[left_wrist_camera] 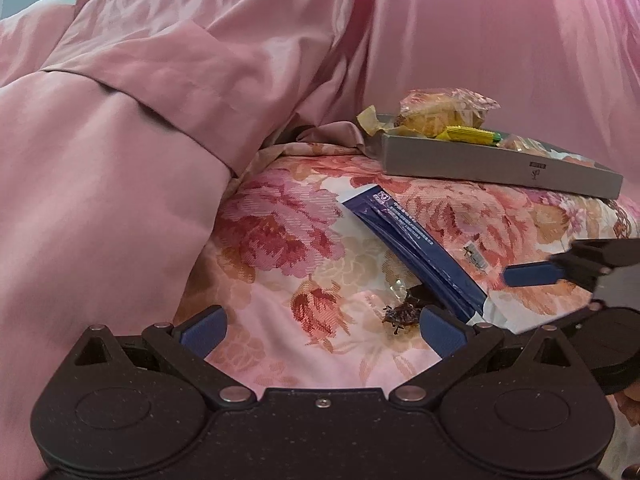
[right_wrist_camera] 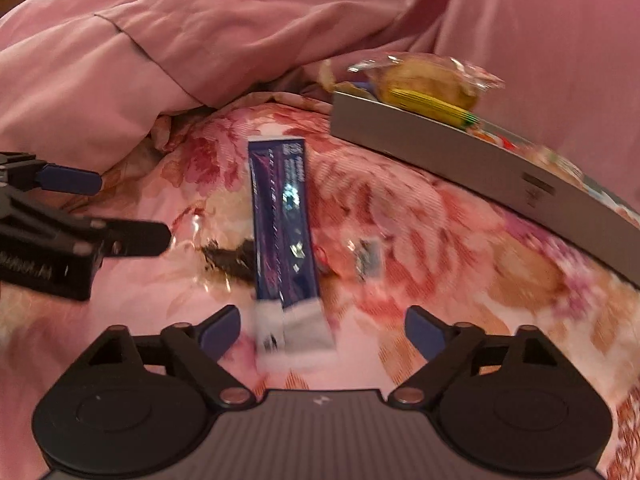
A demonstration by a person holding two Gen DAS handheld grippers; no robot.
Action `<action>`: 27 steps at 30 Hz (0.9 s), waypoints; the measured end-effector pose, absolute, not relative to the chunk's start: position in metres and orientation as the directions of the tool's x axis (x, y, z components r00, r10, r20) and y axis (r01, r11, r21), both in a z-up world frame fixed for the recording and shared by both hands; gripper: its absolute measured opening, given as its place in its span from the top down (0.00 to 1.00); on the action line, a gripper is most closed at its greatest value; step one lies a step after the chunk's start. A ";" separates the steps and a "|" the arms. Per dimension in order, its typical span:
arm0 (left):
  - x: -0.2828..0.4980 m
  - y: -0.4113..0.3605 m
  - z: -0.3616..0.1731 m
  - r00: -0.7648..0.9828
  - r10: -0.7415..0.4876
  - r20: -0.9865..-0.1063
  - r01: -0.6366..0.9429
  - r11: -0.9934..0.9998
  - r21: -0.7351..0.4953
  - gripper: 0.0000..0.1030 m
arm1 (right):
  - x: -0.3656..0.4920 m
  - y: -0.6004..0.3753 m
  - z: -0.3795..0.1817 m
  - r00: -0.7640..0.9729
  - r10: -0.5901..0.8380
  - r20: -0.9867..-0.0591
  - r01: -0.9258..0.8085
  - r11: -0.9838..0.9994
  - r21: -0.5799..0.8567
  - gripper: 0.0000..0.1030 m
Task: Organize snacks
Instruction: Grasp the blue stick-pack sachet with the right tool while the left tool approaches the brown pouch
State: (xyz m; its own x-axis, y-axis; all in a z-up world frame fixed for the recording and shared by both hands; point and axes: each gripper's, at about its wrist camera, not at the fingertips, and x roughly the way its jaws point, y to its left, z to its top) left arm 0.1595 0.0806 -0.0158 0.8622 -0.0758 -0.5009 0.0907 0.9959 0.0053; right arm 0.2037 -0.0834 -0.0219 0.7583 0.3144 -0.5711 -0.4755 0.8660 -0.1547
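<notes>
Just ahead of right gripper (right_wrist_camera: pixel 323 330): blue packet (right_wrist_camera: pixel 282 220).

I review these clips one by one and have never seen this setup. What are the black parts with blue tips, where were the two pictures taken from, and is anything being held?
No robot here: a person carries a two-finger tool in each hand, with a camera on each looking along its fingers. The left tool fills the bottom of the left view; the right tool does the same in the right view. Both stand open and hold nothing. On the floral bedspread lie a long blue snack packet, its white end between the right tool's fingers, and a dark clump under clear wrapping. Behind sits a flat grey box already holding a wrapped pastry and a yellow packet. A pink quilt is bunched up beyond.
</notes>
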 end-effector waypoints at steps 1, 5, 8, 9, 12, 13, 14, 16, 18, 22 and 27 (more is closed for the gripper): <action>0.160 0.081 -0.016 0.861 -0.079 -0.502 0.096 0.995 0.008 0.01 | 0.205 -0.081 -0.023 0.756 0.319 -0.572 -0.481 0.863 -0.154 0.22; 0.161 0.082 -0.016 0.859 -0.090 -0.504 0.110 0.994 0.010 0.01 | 0.208 -0.077 -0.026 0.745 0.335 -0.577 -0.494 0.858 -0.140 0.40; 0.160 0.081 -0.016 0.857 -0.104 -0.505 0.125 0.992 0.008 0.01 | 0.207 -0.082 -0.027 0.737 0.345 -0.581 -0.499 0.858 -0.122 0.55; 0.160 0.080 -0.016 0.856 -0.110 -0.505 0.134 0.991 0.012 0.01 | 0.206 -0.084 -0.027 0.733 0.348 -0.585 -0.500 0.859 -0.115 0.57; 0.158 0.075 -0.018 0.851 -0.128 -0.508 0.164 0.986 0.026 0.01 | 0.201 -0.091 -0.026 0.727 0.354 -0.588 -0.498 0.861 -0.097 0.59; 0.158 0.074 -0.019 0.850 -0.136 -0.510 0.177 0.984 0.032 0.01 | 0.197 -0.095 -0.025 0.727 0.351 -0.590 -0.492 0.866 -0.091 0.59; 0.157 0.072 -0.020 0.848 -0.142 -0.511 0.189 0.981 0.039 0.01 | 0.193 -0.099 -0.024 0.726 0.346 -0.594 -0.485 0.870 -0.087 0.59; 0.156 0.068 -0.023 0.841 -0.155 -0.518 0.214 0.975 0.056 0.01 | 0.183 -0.109 -0.023 0.728 0.326 -0.604 -0.469 0.878 -0.092 0.59; 0.156 0.064 -0.029 0.832 -0.167 -0.530 0.242 0.967 0.074 0.01 | 0.173 -0.119 -0.022 0.730 0.301 -0.614 -0.446 0.890 -0.093 0.59; 0.155 0.056 -0.034 0.823 -0.166 -0.544 0.269 0.956 0.114 0.01 | 0.152 -0.148 -0.021 0.727 0.252 -0.638 -0.383 0.921 -0.073 0.59; 0.165 0.045 -0.032 0.829 -0.170 -0.533 0.303 0.938 0.171 0.01 | 0.130 -0.176 -0.023 0.728 0.232 -0.645 -0.341 0.939 -0.047 0.59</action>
State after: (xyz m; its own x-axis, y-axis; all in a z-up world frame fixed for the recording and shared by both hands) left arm 0.1651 0.0452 -0.0319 0.8289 -0.1701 -0.5330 0.3026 0.9376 0.1713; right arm 0.1302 -0.1757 -0.0229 0.7282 0.2316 -0.6450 -0.3406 0.9390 -0.0474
